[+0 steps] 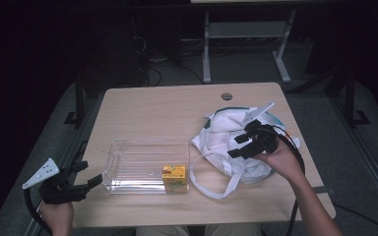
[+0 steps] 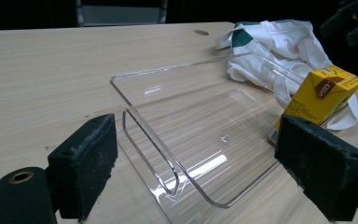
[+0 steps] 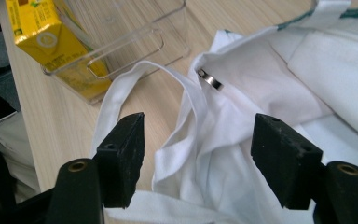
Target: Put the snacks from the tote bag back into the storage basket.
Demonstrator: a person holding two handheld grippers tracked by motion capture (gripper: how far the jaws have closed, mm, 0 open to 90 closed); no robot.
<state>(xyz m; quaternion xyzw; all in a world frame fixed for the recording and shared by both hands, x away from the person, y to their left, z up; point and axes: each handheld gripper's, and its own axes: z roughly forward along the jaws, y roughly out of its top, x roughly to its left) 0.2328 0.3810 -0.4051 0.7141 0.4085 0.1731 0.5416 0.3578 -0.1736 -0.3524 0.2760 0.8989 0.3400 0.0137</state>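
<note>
White cloth, a soft tote bag (image 1: 236,147), lies crumpled on the right half of a pale wooden table (image 1: 167,105), and the right gripper (image 1: 248,142) is held over it with its jaws open and nothing between them. In the right gripper view the bag's mouth (image 3: 223,107) is seen just ahead of the black pads (image 3: 121,154), with a small silver clasp (image 3: 210,79) at its rim and a loose strap (image 3: 140,74) trailing across the wood toward a clear plastic tray (image 1: 147,164). A yellow juice carton (image 1: 174,174) stands in the tray's near right corner, close to that strap.

The left gripper (image 1: 86,174) is held at the table's near left edge, jaws open and empty, aimed at the tray.

Several risks are judged from here. If the cloth is pinched too shallowly, only one layer may be caught and the bag's mouth may stay shut. If the strap is caught along with the fabric, it may be dragged against the tray, and the light carton may be tipped. Whether anything lies inside the bag cannot be told, so a blind lift may spill hidden contents.
</note>
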